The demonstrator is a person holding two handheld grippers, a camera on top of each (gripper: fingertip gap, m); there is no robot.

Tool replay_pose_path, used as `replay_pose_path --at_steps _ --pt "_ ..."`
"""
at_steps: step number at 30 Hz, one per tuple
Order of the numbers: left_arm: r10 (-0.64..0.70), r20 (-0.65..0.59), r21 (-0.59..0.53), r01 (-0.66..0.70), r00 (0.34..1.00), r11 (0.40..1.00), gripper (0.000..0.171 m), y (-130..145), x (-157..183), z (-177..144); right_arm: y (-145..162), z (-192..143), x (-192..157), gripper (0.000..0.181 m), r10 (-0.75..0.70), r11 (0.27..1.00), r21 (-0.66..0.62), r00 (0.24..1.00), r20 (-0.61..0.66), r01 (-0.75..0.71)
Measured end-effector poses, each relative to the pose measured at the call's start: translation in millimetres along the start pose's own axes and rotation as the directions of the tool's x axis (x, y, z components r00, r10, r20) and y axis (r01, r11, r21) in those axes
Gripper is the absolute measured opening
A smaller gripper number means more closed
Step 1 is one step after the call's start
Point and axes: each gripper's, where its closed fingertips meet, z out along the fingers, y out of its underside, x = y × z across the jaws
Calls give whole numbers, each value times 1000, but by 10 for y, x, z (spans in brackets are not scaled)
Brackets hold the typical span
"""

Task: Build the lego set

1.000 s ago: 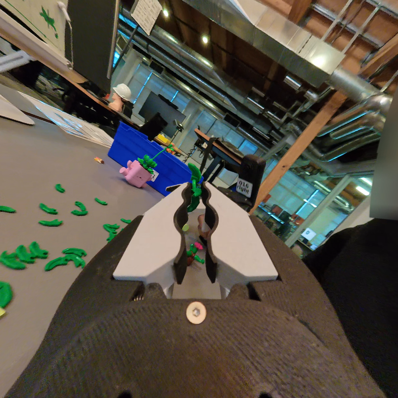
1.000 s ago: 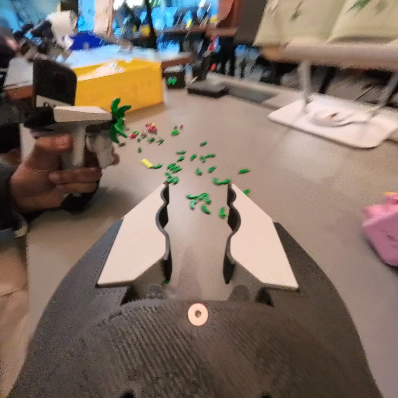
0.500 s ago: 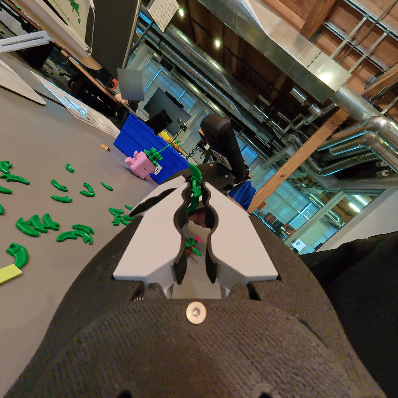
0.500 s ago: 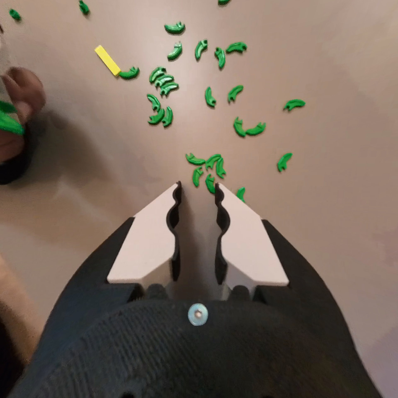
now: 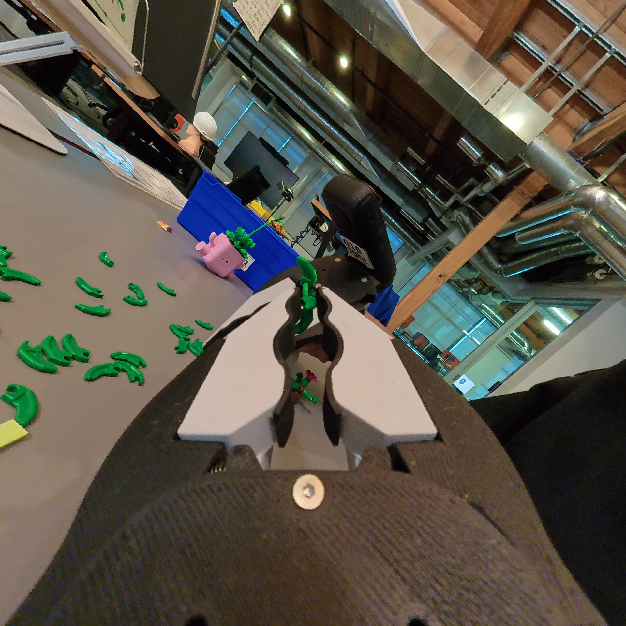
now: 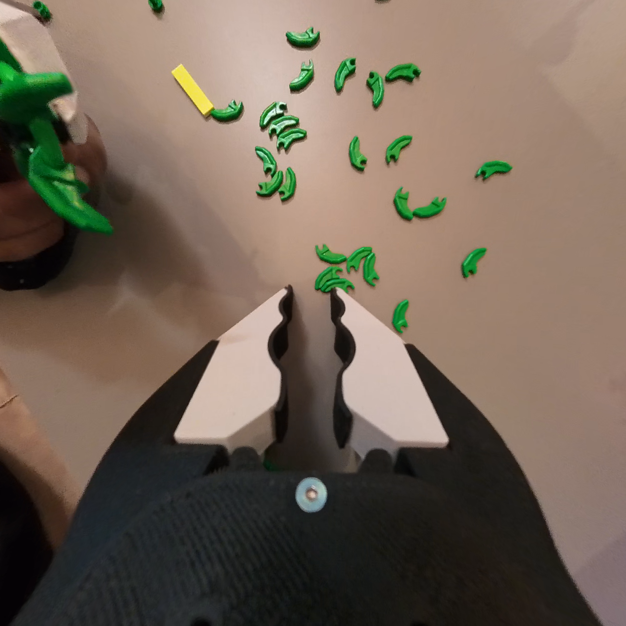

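Green plastic, a leafy stem [image 5: 306, 298], was clamped between the tips of the left tool [image 5: 307, 288] and held up off the grey surface [image 5: 84, 210]. From that stem outward, the right tool [image 6: 311, 292] pointed straight down with its jaws parted and nothing between them, its tips just short of a small cluster of curved leaf pieces [image 6: 345, 267] on the surface. The step in hand looked like picking one leaf to add to the stem; doing it well would mean singling out a piece lying apart, since those in the cluster touch and could come up together or skid away. More leaves lay scattered beyond the cluster, with a yellow bar [image 6: 192, 90] touching one. Farther from the stem stood a pink pot model [image 5: 222, 259], beside a blue bin [image 5: 216, 213].
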Motion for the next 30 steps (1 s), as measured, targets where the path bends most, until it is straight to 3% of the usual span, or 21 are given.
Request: replay_pose_path --at_steps 8,21,27,30 --pt "-2 -2 -1 2 1000 1000 5 -3 -7 14 -93 68 62 3 -14 1000 -20 1000 -9 14" --pt "-9 -7 19 9 1000 1000 5 -34 -9 -7 -79 -130 -182 0 -2 999 43 997 83 -2" --pt "-3 -3 23 3 1000 1000 5 -39 -11 -11 -69 31 -144 19 43 999 -3 995 94 -43" --pt "-2 -3 27 2 1000 1000 5 -46 -11 -15 -85 65 -123 7 26 1000 -14 997 67 -25"
